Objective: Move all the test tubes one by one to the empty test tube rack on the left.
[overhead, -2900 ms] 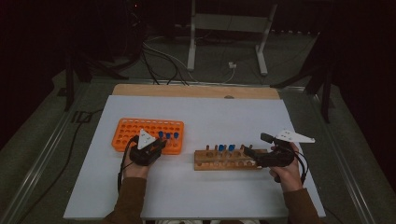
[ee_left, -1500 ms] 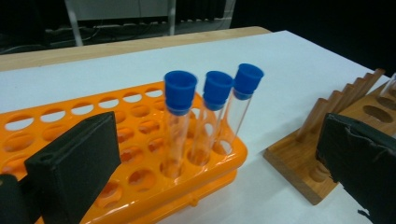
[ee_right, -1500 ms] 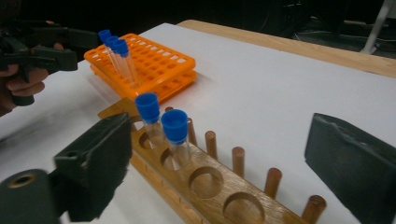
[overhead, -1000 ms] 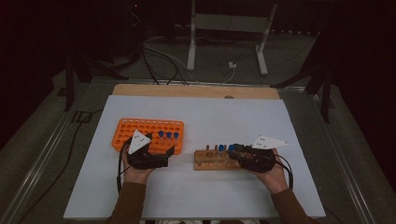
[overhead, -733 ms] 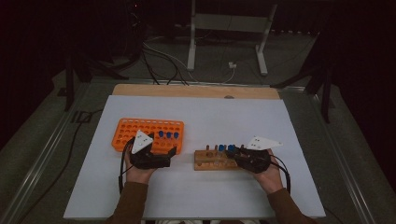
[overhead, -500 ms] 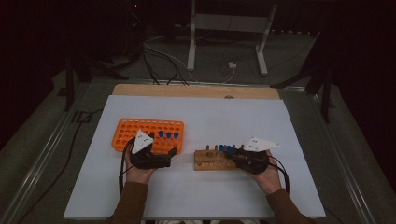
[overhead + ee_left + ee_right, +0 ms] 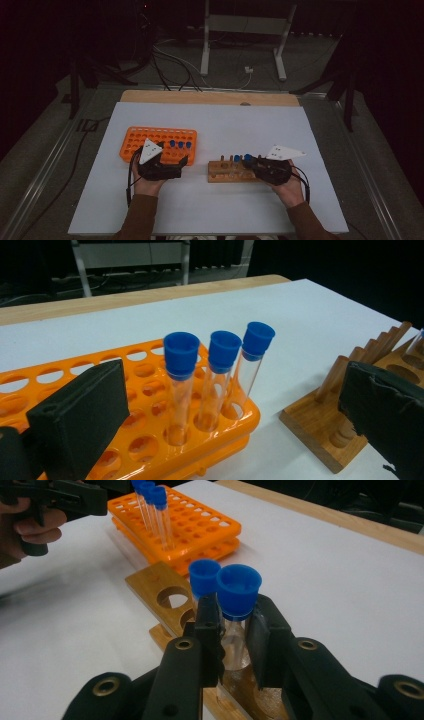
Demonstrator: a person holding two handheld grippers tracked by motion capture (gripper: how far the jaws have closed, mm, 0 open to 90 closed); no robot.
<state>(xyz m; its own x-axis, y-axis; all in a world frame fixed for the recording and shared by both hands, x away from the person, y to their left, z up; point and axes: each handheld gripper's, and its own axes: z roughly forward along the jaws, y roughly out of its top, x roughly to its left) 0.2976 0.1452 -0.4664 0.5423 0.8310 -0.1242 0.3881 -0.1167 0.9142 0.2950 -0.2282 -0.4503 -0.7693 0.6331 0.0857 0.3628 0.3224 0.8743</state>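
A wooden rack (image 7: pixel 220 173) lies right of centre on the white table, with two blue-capped test tubes standing in it. My right gripper (image 7: pixel 249 167) reaches in from the rack's right end. Its jaws (image 7: pixel 234 635) are shut on the nearer tube (image 7: pixel 239 592), pads pressed against the glass just below the cap. The second tube (image 7: pixel 204 577) stands right behind it. To the left sits an orange rack (image 7: pixel 150 140) with three blue-capped tubes (image 7: pixel 220 370) at its near right corner. My left gripper (image 7: pixel 181 162) hovers open beside them; its jaws (image 7: pixel 230 420) hold nothing.
A white sheet (image 7: pixel 225 125) covers the table, with a wooden strip (image 7: pixel 210 97) along its far edge. Cables and a metal stand (image 7: pixel 240 45) lie on the dark floor beyond. Most holes in the orange rack (image 7: pixel 200 530) are free.
My right gripper slid left along the wooden rack from its right end and closed on the nearer tube. The left gripper stayed by the orange rack.
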